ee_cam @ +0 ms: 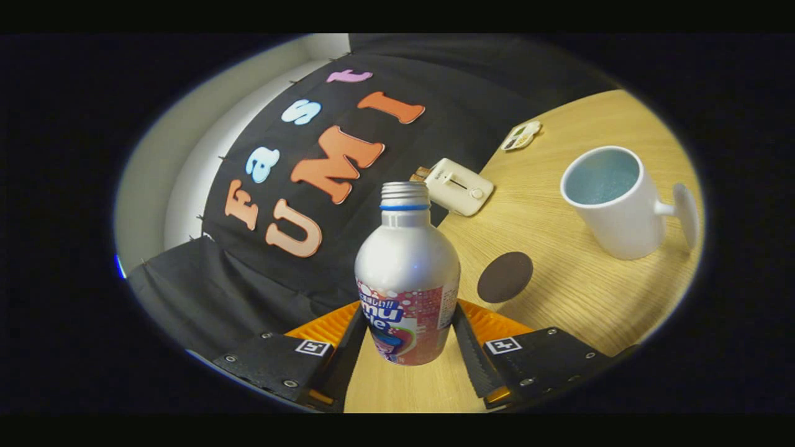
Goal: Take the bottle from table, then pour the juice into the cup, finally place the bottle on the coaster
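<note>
Tool (408, 338) closed on both sides of the uncapped silver aluminium bottle (407, 273), lifted above the wooden tabletop (559, 298) (cap absent); a tilt short of the white ceramic cup (612, 202) risks spilling juice near the dark round coaster (505, 277)

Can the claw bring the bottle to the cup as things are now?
Probably yes. The claw is shut on the bottle, and only bare wooden table and the flat dark coaster lie between it and the white cup.

The claw (407, 338) grips the bottle (407, 273) between both fingers, tilted above the table (559, 292).
</note>
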{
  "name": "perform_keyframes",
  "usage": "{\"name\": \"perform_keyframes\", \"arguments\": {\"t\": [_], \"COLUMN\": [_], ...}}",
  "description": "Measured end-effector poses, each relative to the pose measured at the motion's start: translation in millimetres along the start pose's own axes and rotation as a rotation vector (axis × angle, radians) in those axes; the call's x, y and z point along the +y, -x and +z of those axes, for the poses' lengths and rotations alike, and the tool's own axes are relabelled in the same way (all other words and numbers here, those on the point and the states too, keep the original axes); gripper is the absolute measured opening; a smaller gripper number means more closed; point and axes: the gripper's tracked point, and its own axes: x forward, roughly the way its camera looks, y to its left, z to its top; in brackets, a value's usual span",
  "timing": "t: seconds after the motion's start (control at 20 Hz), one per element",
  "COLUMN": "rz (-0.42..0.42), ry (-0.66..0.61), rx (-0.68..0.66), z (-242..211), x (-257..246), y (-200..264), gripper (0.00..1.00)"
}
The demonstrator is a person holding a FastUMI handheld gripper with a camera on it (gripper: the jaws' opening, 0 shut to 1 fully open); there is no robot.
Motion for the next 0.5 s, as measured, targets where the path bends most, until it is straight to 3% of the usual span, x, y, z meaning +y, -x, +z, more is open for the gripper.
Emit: {"name": "perform_keyframes", "arguments": {"t": [0.5], "rz": [0.024], "ry": [-0.266], "rx": [-0.061], "z": [28], "x": [-6], "y": [3], "gripper": [0.75]}}
